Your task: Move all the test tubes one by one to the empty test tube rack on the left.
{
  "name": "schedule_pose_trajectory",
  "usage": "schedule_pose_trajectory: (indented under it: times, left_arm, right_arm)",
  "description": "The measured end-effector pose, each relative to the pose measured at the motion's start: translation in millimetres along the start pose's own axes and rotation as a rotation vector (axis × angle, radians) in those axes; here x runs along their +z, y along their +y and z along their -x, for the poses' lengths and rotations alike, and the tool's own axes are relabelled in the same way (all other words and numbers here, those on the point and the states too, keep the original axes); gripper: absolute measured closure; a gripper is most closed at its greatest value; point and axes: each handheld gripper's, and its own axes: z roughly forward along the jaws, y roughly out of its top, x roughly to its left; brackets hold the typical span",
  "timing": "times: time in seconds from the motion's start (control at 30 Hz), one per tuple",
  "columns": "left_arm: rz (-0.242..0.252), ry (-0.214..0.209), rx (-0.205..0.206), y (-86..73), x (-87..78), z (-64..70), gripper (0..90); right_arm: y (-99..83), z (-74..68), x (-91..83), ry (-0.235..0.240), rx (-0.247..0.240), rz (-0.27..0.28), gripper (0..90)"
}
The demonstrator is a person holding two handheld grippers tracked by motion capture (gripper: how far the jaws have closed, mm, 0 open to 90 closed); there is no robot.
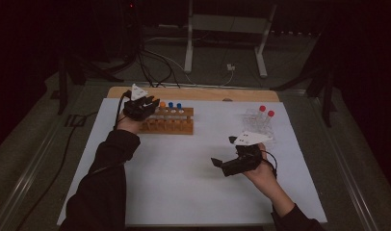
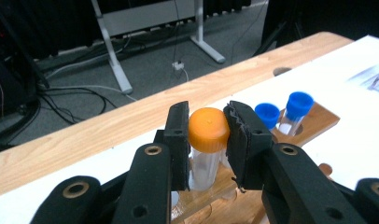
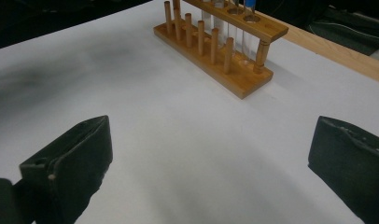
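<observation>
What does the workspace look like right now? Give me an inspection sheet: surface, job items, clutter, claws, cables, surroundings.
Surface: white sheet over a wooden table; its far edge is bare.
Job's things: orange-capped tube upright in the wooden rack; two blue-capped tubes stand in the rack beside it.
Clutter: two red-capped tubes in a clear holder at the far right of the sheet.
Claws: left claw closed on the orange-capped tube at its cap; right claw open wide, nothing between its jaws, over bare sheet.
Cables: a cable trails from each claw; loose cables on the floor beyond the table.
Surroundings: dim room; white stand legs behind the table.
</observation>
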Motion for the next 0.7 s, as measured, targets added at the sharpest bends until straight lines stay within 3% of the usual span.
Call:
schedule_pose_trajectory:
  times: [0.27, 0.6, 0.7]
  left_arm:
    - [-0.053, 0.000, -0.010, -6.3, 8.6, -0.3, 71.8]
    - [-0.071, -0.010, -0.032, -6.8, 7.3, -3.0, 71.2]
    - [-0.066, -0.020, -0.046, -5.0, 3.7, -2.7, 64.4]
  right_arm:
    - [0.3, 1.0, -1.0, -0.002, 0.002, 0.002, 0.0]
    - [1.0, 1.5, -2.3, -0.003, 0.000, 0.003, 0.0]
    - [1.1, 1.7, -2.5, -0.004, 0.001, 0.002, 0.0]
